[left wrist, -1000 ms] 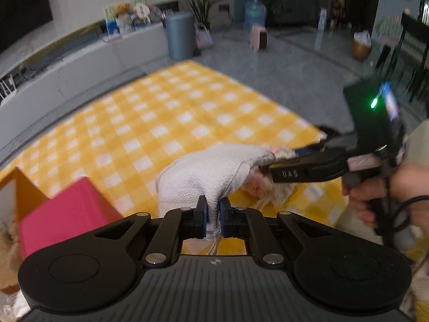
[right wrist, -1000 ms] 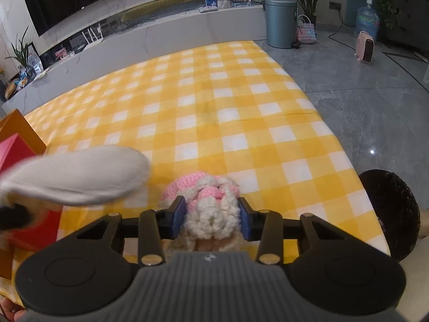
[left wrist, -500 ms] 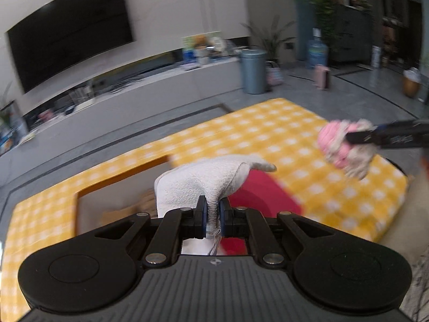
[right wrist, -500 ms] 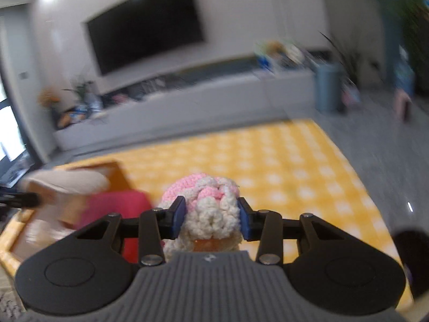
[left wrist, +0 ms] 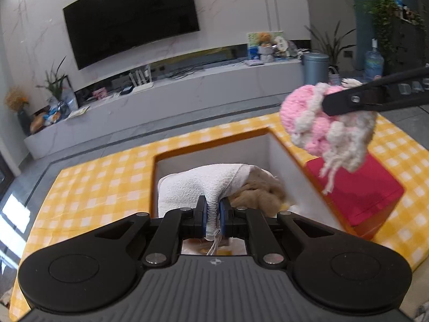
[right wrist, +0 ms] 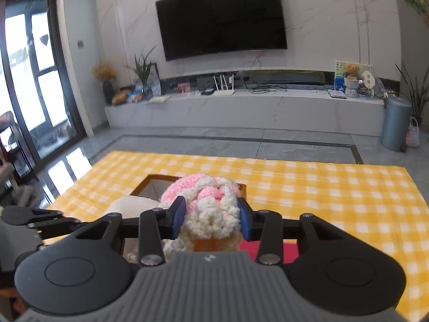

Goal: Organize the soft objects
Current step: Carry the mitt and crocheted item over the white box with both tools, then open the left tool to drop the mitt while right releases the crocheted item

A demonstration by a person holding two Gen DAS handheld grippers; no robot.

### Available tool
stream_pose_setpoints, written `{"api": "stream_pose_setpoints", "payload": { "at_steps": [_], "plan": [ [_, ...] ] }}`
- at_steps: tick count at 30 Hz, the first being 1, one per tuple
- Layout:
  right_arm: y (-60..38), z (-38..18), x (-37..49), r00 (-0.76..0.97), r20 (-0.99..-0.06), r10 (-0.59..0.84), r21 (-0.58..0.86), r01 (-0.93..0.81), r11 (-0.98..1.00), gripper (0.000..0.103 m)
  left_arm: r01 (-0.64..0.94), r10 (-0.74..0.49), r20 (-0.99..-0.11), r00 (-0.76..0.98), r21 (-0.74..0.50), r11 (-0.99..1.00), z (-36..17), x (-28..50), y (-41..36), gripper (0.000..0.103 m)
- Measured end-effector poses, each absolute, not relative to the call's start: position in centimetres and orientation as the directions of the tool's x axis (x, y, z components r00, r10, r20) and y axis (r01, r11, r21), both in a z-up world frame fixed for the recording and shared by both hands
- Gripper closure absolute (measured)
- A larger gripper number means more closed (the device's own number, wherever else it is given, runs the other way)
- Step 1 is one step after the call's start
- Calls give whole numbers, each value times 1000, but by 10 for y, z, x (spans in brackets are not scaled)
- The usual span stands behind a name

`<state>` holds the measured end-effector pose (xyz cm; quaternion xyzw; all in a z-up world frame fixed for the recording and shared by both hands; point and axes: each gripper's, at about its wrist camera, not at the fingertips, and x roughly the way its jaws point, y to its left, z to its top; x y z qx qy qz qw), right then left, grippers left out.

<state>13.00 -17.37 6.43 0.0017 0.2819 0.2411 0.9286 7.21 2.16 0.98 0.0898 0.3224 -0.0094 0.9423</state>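
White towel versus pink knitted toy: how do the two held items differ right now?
The white towel is plain, flat cloth pinched thin in the left gripper; the pink knitted toy is chunky pink-and-cream yarn filling the wider jaws of the right gripper. The towel hangs over the open box; the toy is held beside it, above the red lid. Both are soft and gripped.

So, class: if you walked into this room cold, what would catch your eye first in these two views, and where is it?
First, the pink and cream crochet toy, clamped in the right gripper above the yellow checked cloth. Next, the white towel pinched in the left gripper over the open orange box. Behind, a big dark television fills the marble wall.
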Motion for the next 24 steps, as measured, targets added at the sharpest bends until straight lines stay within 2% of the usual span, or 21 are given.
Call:
{"api": "stream_pose_setpoints", "payload": {
  "at_steps": [5,10,14,16,17,18,20,23,24],
  "plan": [
    [-130,42,159,690,-590,419,87,-461,883,62,41,58,-638,768,139,989,-2,73,41,93],
    [-96,11,181,693,-654,304,-50,-440,897,62,55,46,-678,734,127,990,-15,78,49,93],
    [-81,-14,200,656,-708,261,-68,-432,899,62,66,27,-705,709,105,992,-27,83,55,92],
    [-72,-26,208,643,-730,230,-91,-425,900,61,73,25,-693,720,111,991,-26,82,56,81],
    [-73,-29,211,644,-734,217,-95,-413,906,58,81,18,-685,729,113,990,-24,79,55,66],
    [-74,-29,211,650,-729,213,-83,-393,916,51,89,7,-673,740,108,990,-22,76,54,45],
    [-83,-24,207,672,-702,236,-22,-352,936,38,82,-4,-637,771,93,992,-15,67,54,19],
    [-102,-8,190,704,-642,303,68,-341,938,22,69,-19,-583,812,63,996,0,55,53,15],
    [-108,-2,182,723,-625,295,68,-326,943,21,64,-21,-570,821,56,996,4,54,53,14]
  ]
}}
